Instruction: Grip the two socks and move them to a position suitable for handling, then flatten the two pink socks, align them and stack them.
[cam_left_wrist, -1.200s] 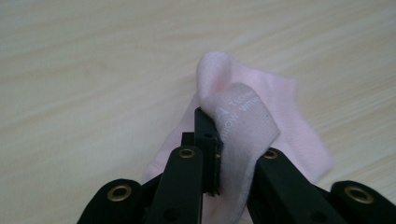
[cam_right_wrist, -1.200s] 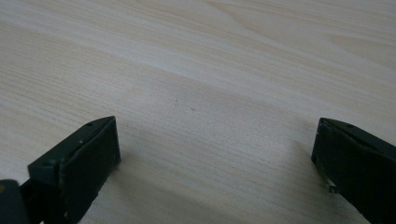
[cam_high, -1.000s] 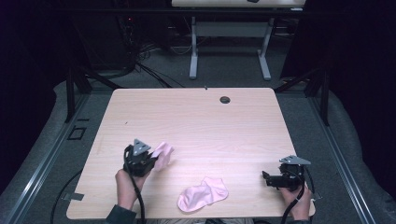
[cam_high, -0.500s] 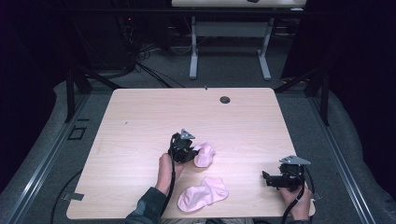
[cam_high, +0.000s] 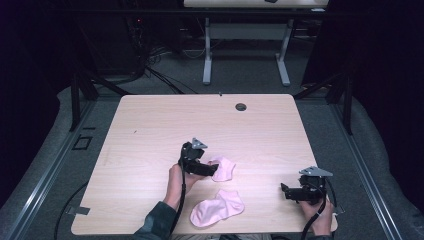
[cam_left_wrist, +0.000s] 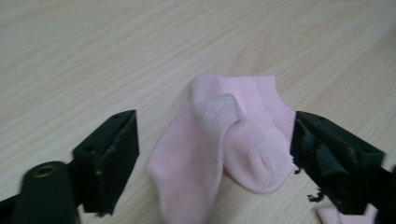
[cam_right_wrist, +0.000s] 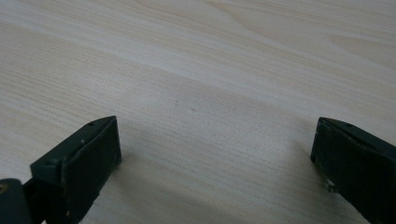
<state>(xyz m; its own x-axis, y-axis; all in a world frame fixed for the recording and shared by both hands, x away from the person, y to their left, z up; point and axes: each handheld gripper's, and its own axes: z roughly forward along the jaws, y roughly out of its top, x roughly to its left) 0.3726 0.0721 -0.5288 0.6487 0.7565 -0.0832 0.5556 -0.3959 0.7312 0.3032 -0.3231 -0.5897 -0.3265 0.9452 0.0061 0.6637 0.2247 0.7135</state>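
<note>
Spreading the left tool (cam_left_wrist: 212, 154) wide around the folded sock (cam_high: 223, 168) mid-desk, you are likely releasing it beside the second sock (cam_high: 218, 208) for pairing. Your right tool (cam_high: 289, 191) is idling wide open near the desk's (cam_high: 150, 125) front right corner.

two pink socks (cam_high: 223, 169) (cam_high: 218, 207); two tools (cam_high: 214, 170) (cam_high: 284, 190); one table (cam_high: 150, 130)

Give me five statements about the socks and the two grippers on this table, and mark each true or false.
1. Two pink socks lie on the table: true, the far sock and the near sock.
2. The left gripper is clamped shut on a sock: false, its jaws stand open on either side of the far sock.
3. The right gripper is open over bare wood: true.
4. The socks are stacked: false, they lie apart.
5. The right gripper holds the near sock: false, it holds nothing.
</note>
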